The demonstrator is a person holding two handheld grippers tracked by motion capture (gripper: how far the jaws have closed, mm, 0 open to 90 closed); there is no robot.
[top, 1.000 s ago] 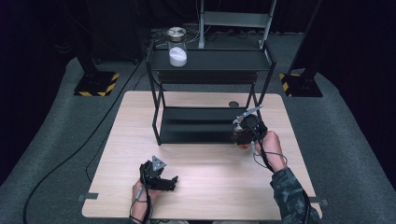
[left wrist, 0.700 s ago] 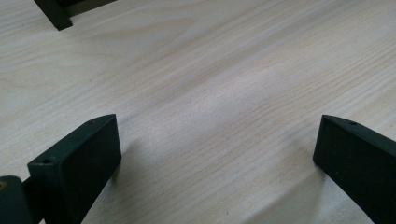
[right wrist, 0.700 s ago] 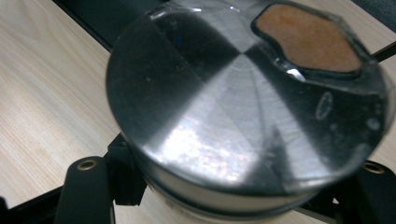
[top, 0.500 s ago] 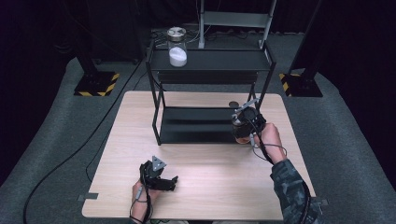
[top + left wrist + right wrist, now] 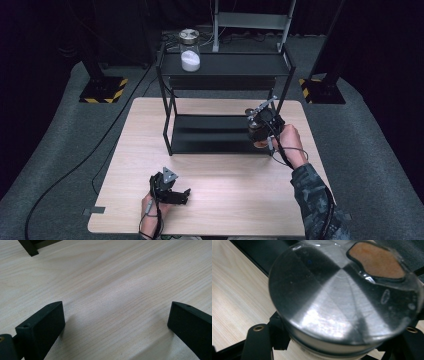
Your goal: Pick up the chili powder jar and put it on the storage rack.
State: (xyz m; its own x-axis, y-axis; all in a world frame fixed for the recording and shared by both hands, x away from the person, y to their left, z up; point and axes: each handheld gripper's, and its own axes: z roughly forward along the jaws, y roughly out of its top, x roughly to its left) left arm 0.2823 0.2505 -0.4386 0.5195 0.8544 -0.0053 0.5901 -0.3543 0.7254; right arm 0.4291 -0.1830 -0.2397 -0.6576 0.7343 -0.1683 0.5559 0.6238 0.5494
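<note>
Pale wood grain covers the bench (image 5: 220, 200), and a black two-tier metal shelf rack (image 5: 225, 90) stands at its far half. On the rack's top shelf, at the left end, sits a glass jar (image 5: 190, 52) with a metal lid and white powder in the bottom. The left gripper (image 5: 172, 192) lies low at the near edge of the bench, held in the person's left hand (image 5: 150, 207); its jaws stand wide apart with bare wood between them. Over by the rack's right front leg, the right gripper (image 5: 260, 127) is raised in the right hand (image 5: 287, 142), jaws clamped on a second jar (image 5: 342, 302). From the right gripper view, that jar's shiny metal lid faces the camera, with brownish contents visible through the glass behind it.
</note>
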